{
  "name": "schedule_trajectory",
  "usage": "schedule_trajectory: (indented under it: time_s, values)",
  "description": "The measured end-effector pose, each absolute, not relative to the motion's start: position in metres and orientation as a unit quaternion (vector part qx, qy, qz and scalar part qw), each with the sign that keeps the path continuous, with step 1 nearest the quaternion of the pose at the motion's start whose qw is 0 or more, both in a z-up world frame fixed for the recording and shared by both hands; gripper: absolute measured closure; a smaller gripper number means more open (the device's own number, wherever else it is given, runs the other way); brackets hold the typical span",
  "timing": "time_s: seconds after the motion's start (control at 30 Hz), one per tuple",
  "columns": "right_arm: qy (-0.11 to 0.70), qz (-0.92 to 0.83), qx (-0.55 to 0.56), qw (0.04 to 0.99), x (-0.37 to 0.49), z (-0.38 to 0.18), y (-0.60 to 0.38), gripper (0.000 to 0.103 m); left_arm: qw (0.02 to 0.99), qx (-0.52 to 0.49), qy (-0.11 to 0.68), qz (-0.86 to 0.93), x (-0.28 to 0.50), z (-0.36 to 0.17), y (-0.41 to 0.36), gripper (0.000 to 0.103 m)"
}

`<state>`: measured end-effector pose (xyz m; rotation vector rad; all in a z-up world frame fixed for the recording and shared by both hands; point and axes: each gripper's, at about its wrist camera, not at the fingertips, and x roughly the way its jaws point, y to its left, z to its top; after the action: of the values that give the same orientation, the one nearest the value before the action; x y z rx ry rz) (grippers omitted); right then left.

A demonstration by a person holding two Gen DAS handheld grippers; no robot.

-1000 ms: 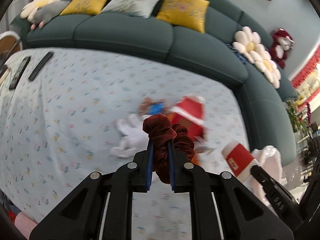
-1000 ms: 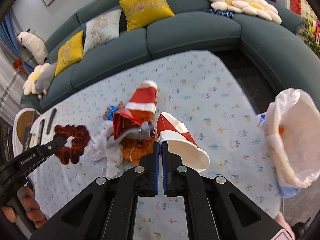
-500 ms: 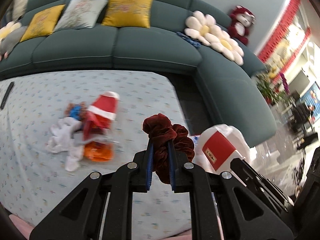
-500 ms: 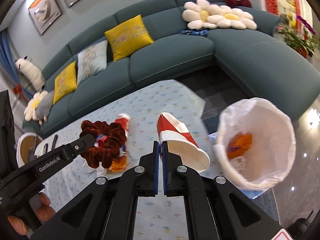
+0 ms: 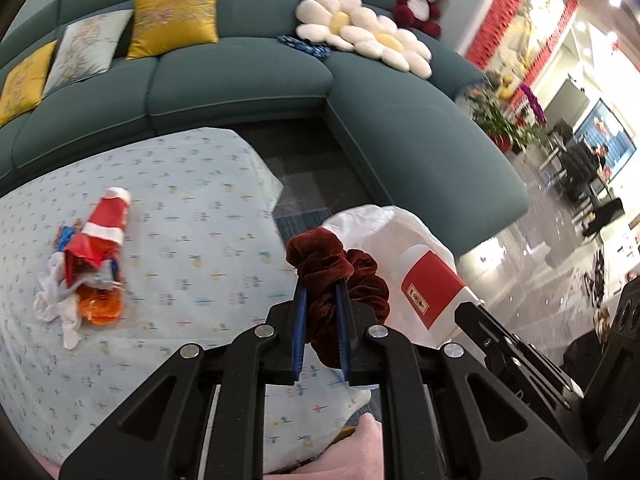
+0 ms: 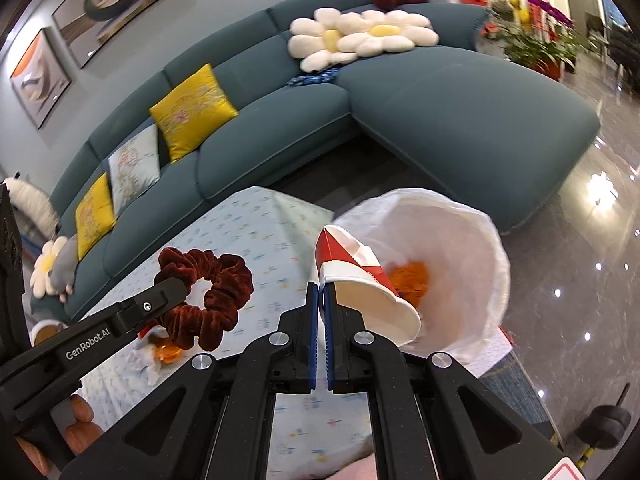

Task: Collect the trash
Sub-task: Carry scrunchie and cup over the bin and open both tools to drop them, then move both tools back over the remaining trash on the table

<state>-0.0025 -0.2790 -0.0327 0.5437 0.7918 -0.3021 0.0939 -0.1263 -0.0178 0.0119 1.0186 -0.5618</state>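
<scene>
My left gripper [image 5: 320, 292] is shut on a dark red velvet scrunchie [image 5: 320, 256], held over the table's right edge; the scrunchie [image 6: 216, 280] also shows in the right wrist view. My right gripper [image 6: 321, 290] is shut on the rim of a red and white paper cup [image 6: 360, 280], held beside the open white bin bag [image 6: 460, 248]. Orange scraps [image 6: 412, 276] lie inside the bag. In the left wrist view the cup [image 5: 432, 288] hangs in front of the bag [image 5: 384, 224]. A pile of trash [image 5: 90, 264] lies on the table at the left.
The table [image 5: 180, 184] wears a pale blue patterned cloth. A teal corner sofa [image 5: 240, 80] with yellow cushions, flower pillows and a red plush bear wraps behind it. Glossy dark floor [image 6: 560, 280] lies to the right. A pink sleeve [image 5: 352, 452] shows at the bottom edge.
Both grippers swung right from over the trash pile to the table's right edge, still holding scrunchie and cup. The bin bag has come in under the cup.
</scene>
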Motion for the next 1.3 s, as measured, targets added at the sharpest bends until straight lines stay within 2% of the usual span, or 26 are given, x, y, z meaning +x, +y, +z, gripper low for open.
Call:
schedule_trajectory:
  time_s: [0.23, 0.37, 0.4, 0.47, 0.57, 0.6, 0.67, 1.3]
  values:
    - [0.383, -0.162, 0.276, 0.867, -0.011, -0.051, -0.310, 0.100, 0.823, 0.023, 0.490, -0.286, 0.092, -0.029, -0.167, 0.089]
    - [0.385, -0.167, 0.276, 0.865, -0.010, -0.056, -0.319, 0.096, 0.817, 0.015, 0.498, -0.291, 0.093, -0.034, -0.183, 0.084]
    - [0.383, -0.172, 0.274, 0.865, -0.010, -0.057, -0.320, 0.092, 0.818, 0.014, 0.498, -0.289, 0.093, -0.035, -0.186, 0.081]
    - [0.384, -0.176, 0.270, 0.865, -0.008, -0.056, -0.323, 0.085, 0.820, 0.011, 0.497, -0.283, 0.094, -0.035, -0.189, 0.063]
    - [0.379, -0.183, 0.261, 0.869, -0.009, -0.054, -0.322, 0.073, 0.825, 0.013, 0.492, -0.277, 0.093, -0.033, -0.188, 0.054]
    - [0.378, -0.184, 0.259, 0.870, -0.009, -0.054, -0.322, 0.068, 0.827, 0.014, 0.491, -0.274, 0.093, -0.033, -0.186, 0.053]
    - [0.376, -0.184, 0.257, 0.871, -0.011, -0.053, -0.319, 0.065, 0.827, 0.012, 0.492, -0.271, 0.094, -0.034, -0.181, 0.053]
    - [0.389, -0.143, 0.211, 0.885, 0.002, -0.028, -0.249, 0.062, 0.848, -0.029, 0.485, -0.211, 0.098, -0.022, -0.085, 0.053]
